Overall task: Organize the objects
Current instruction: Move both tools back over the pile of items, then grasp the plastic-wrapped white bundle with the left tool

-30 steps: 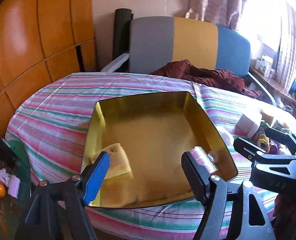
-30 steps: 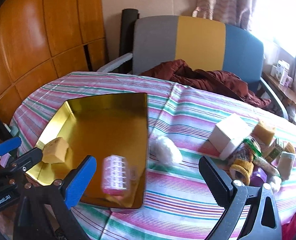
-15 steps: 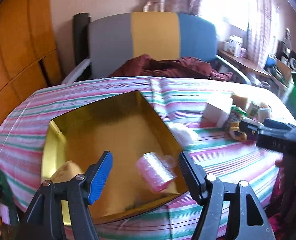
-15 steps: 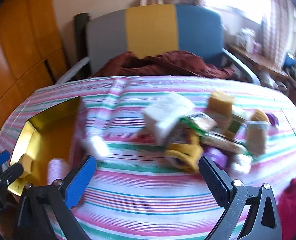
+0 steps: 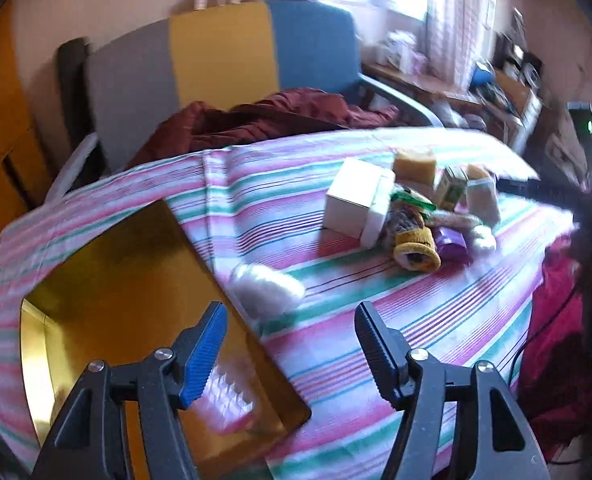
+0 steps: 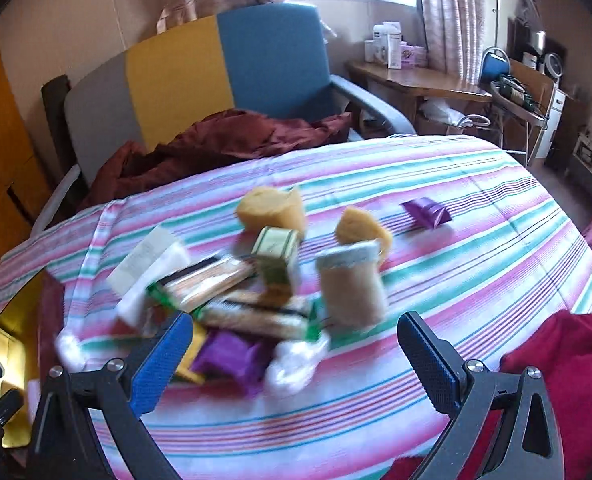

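Observation:
A gold tray [image 5: 127, 280] lies at the left of the striped table; it also shows in the right wrist view [image 6: 11, 340]. A pink hair roller [image 5: 227, 398] lies in its near corner. A white fluffy ball [image 5: 265, 288] sits just right of the tray. A pile of objects lies further right: a white box [image 5: 354, 202], yellow sponges [image 6: 271, 208], a small green carton [image 6: 277, 256], snack packets [image 6: 215, 280], a purple packet [image 6: 231, 356] and a tan jar [image 6: 352, 284]. My left gripper [image 5: 289, 346] is open and empty over the tray's right edge. My right gripper [image 6: 296, 360] is open and empty over the pile.
A lone purple packet [image 6: 428, 214] lies at the far right of the table. A grey, yellow and blue chair [image 6: 199, 72] with a maroon cloth [image 6: 223, 136] stands behind. A red cloth [image 6: 568, 364] lies at the near right edge. A wooden desk [image 6: 416, 76] stands by the window.
Both grippers have swung right, away from the tray and toward the pile of objects. The tray has slid to the left in both views. Both stay open and empty.

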